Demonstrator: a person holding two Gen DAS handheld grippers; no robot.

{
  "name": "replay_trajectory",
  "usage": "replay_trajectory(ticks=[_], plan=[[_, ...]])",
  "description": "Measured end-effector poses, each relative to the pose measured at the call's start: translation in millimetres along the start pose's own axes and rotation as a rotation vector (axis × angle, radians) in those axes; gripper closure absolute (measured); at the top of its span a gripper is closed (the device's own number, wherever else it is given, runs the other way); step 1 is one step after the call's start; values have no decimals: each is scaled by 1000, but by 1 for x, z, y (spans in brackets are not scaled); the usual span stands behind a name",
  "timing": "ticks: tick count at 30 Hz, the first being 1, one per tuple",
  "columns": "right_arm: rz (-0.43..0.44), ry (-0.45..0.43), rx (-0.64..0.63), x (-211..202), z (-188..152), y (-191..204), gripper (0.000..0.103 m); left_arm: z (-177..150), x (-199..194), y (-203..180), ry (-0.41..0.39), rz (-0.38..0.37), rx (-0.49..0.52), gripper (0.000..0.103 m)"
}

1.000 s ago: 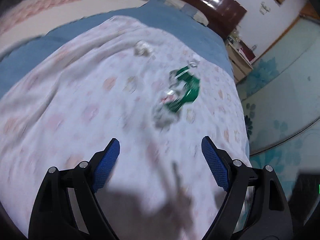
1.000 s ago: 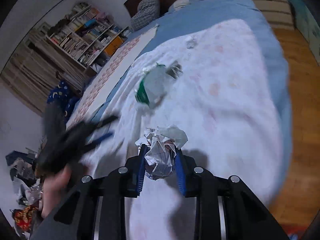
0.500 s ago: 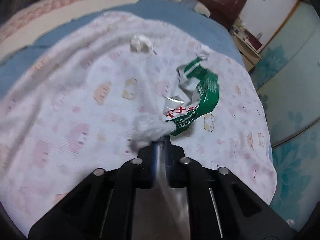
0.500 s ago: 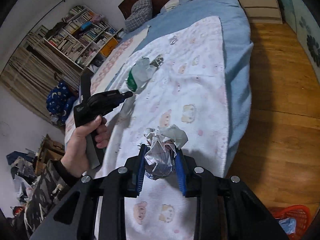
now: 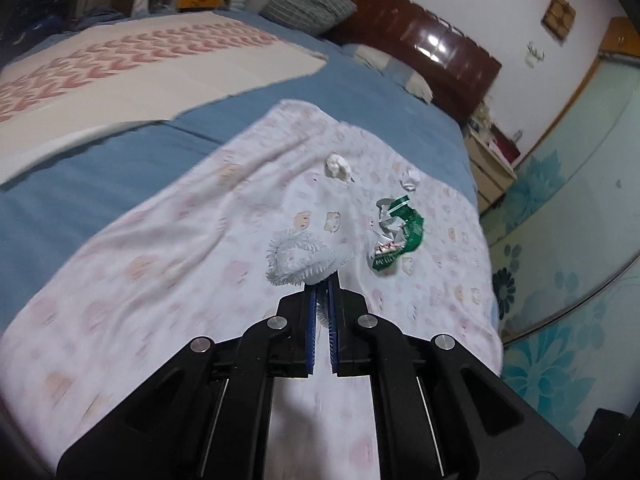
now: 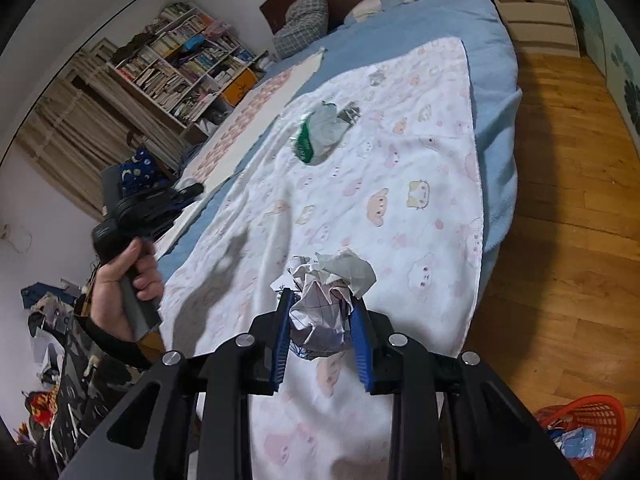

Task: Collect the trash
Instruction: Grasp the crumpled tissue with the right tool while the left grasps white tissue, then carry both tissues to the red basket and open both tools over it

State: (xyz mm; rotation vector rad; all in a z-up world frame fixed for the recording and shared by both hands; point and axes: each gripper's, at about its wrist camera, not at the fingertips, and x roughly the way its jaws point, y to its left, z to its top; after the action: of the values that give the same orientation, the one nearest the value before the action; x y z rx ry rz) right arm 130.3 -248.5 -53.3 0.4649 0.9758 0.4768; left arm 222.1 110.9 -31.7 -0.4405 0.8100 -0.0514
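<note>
I have both grippers loaded: my left gripper [image 5: 322, 300] is nearly closed on a white fuzzy scrap [image 5: 298, 258], and my right gripper [image 6: 322, 320] is clamped around a crumpled paper ball [image 6: 324, 300]. I judge the step now is carrying these to the red basket [image 6: 588, 416] on the floor, near right; I should keep the squeeze firm and release only above it. The green wrapper [image 5: 398, 236] lies on the blanket [image 5: 160, 272], far right of my left gripper and apart from it.

Dim, blurred, fisheye-warped edges
</note>
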Motion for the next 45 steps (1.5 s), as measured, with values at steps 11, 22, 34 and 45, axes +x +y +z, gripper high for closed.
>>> replay_trajectory(ticks=[11, 22, 34, 45], plan=[[-61, -84, -188, -86, -57, 59, 75, -149, -144, -44, 22, 119, 185, 98], [-122, -65, -292, -127, -134, 65, 75, -223, -175, -94, 64, 142, 287, 98], [-138, -169, -285, -203, -133, 51, 75, -235, -196, -179, 19, 94, 416, 98], [-383, -199, -90, -304, -155, -92, 75, -305, -136, -355, 134, -204, 633, 98]])
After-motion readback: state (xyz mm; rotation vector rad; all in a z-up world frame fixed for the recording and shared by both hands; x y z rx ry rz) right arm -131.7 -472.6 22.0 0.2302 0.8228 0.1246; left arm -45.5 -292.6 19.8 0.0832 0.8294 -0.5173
